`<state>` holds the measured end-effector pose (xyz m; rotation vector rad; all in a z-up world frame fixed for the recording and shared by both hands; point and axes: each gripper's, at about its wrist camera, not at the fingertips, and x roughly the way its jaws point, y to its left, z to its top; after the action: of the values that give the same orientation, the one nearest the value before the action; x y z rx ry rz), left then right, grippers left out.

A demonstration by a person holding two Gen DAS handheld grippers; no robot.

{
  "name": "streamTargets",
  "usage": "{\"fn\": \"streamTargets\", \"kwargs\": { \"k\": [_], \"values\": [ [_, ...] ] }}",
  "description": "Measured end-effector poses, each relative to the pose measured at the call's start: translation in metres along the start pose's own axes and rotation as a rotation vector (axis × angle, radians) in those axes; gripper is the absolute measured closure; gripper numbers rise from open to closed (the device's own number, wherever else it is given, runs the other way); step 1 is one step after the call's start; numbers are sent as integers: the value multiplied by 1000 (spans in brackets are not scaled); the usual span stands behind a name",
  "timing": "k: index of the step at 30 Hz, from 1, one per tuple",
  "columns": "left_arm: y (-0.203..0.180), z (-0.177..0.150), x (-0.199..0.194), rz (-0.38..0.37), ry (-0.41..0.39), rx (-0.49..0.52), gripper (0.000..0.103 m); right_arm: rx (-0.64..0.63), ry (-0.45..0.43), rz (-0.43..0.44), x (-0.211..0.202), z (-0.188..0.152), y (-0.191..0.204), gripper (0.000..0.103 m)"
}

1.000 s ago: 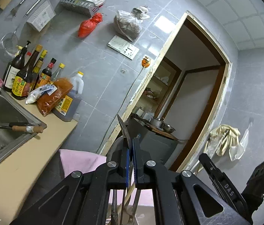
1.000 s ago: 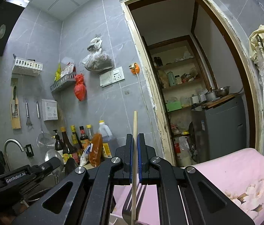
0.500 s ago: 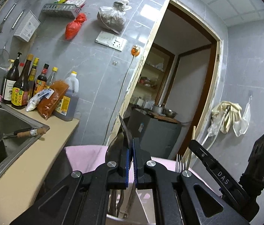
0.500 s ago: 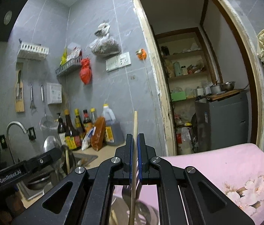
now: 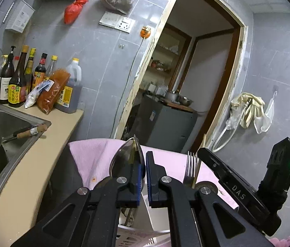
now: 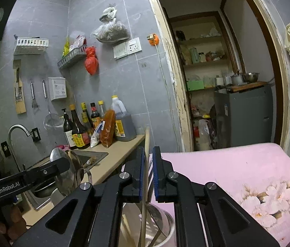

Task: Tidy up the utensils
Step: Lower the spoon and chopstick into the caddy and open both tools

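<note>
Round steel utensil holder (image 6: 161,222) with upright utensils on pink-clothed surface (image 6: 237,170), left tool (image 5: 143,170) opening beside large metal spoon (image 5: 122,160), right tool (image 6: 148,170) opening around thin wooden chopstick (image 6: 146,164), steel fork (image 5: 190,169) between them.

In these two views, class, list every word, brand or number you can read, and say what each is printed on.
"DAS": on the right gripper's black arm, left wrist view.
"GenRobot.AI": on the left gripper's black arm, right wrist view.
Sauce bottle labels: too small to read.
Oil jug label: blurred.
White wall box: print too small.
Sticker on the wooden handle: unreadable.
</note>
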<state>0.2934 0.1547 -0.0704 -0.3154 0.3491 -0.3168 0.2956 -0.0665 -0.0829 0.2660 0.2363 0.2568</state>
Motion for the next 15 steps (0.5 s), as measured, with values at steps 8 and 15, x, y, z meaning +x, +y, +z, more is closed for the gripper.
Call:
{"fn": "streamTargets", "kwargs": {
  "k": [8, 15],
  "values": [
    [-10, 11, -14, 20, 25, -9, 68, 57, -7, -7, -25, 17, -7, 78],
    [-42, 21, -38, 85, 15, 39, 55, 63, -20, -30, -71, 39, -18, 55]
  ]
}}
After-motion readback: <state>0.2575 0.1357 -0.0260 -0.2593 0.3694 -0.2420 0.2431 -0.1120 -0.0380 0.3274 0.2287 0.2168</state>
